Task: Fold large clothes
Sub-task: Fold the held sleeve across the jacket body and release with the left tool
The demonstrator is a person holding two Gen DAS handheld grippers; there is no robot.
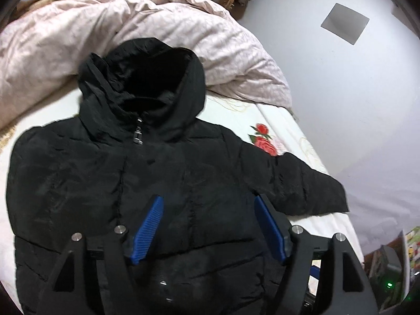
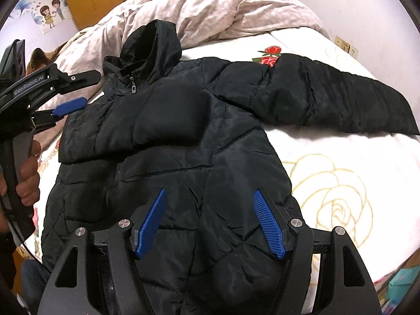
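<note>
White floral bedsheet [image 2: 341, 157] carries the black hooded puffer jacket [image 2: 170, 144], front up. One sleeve [image 2: 168, 115] is folded across the chest; the other sleeve [image 2: 341, 99] lies outstretched, body unfolded. Left gripper [image 1: 208, 204] and right gripper [image 2: 210, 199] hover spread, empty.

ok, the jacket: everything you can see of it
The jacket is black, quilted and puffy, with a slightly shiny shell. It lies front up on the bed, zipped to the collar, with a metal zipper pull showing. Its hood rests against the pink duvet. One sleeve is folded across the chest; the other sleeve lies stretched out over the sheet. Neither gripper touches it; both hang open above.
</note>
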